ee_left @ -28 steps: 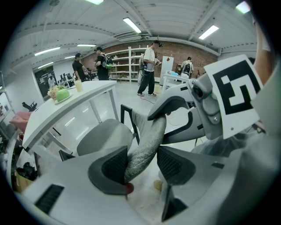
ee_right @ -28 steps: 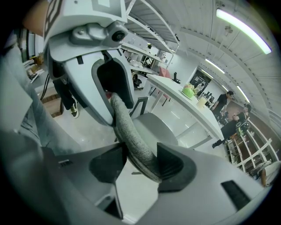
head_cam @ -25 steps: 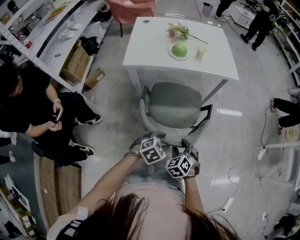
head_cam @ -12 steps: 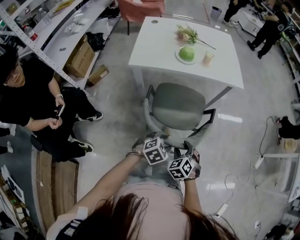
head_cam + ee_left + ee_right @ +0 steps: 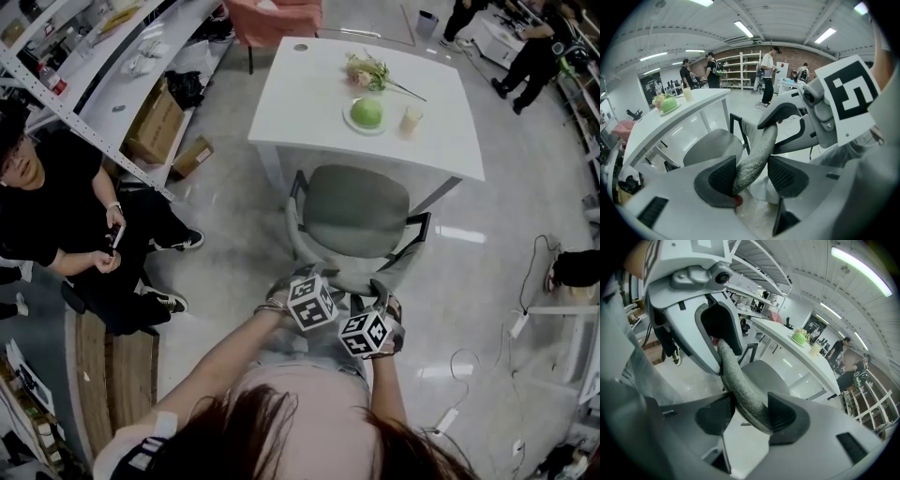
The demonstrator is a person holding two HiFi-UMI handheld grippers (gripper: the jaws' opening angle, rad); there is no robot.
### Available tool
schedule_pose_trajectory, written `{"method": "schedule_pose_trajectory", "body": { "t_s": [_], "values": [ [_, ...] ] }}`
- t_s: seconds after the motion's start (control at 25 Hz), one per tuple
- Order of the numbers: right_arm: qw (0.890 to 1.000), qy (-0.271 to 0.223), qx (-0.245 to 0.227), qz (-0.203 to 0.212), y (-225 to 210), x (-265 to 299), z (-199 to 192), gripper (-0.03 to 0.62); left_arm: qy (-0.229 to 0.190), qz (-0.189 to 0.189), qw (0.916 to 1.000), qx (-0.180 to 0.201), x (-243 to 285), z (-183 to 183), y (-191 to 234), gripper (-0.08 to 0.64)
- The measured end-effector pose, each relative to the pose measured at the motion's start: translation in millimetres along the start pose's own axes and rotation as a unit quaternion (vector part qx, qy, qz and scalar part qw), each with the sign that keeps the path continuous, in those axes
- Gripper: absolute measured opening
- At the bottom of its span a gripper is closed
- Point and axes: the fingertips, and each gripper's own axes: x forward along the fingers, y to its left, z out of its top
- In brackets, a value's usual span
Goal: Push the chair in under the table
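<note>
A grey office chair (image 5: pixel 356 211) with black armrests stands in front of the white table (image 5: pixel 309 94), the front of its seat at the table's near edge. Its padded backrest (image 5: pixel 342 274) faces me. My left gripper (image 5: pixel 305 279) is shut on the top rim of the backrest (image 5: pixel 757 152), which runs between the left gripper's (image 5: pixel 752 171) dark pads. My right gripper (image 5: pixel 377 302) grips the same rim a little to the right. In the right gripper view the rim (image 5: pixel 740 390) is clamped in that gripper (image 5: pixel 751 417).
On the table are a plate with a green round thing (image 5: pixel 366 114), a cup (image 5: pixel 410 119) and flowers (image 5: pixel 368 69). A seated person (image 5: pixel 75 220) and shelving with cardboard boxes (image 5: pixel 155 127) are at the left. A pink chair (image 5: pixel 272 19) is beyond the table; cables (image 5: pixel 525 309) lie at the right.
The chair has rolled a little toward the table, so its seat now meets the table's near edge. Both grippers have kept their hold on the backrest.
</note>
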Motion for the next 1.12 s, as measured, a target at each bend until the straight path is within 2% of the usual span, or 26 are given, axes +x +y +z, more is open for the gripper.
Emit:
{"method": "schedule_pose_trajectory", "body": {
  "t_s": [1.12],
  "values": [
    [1.0,0.003,0.003,0.0,-39,28,18,0.217,0.008,-0.015,0.9999,-0.002,15,21,44,0.212]
  ]
}}
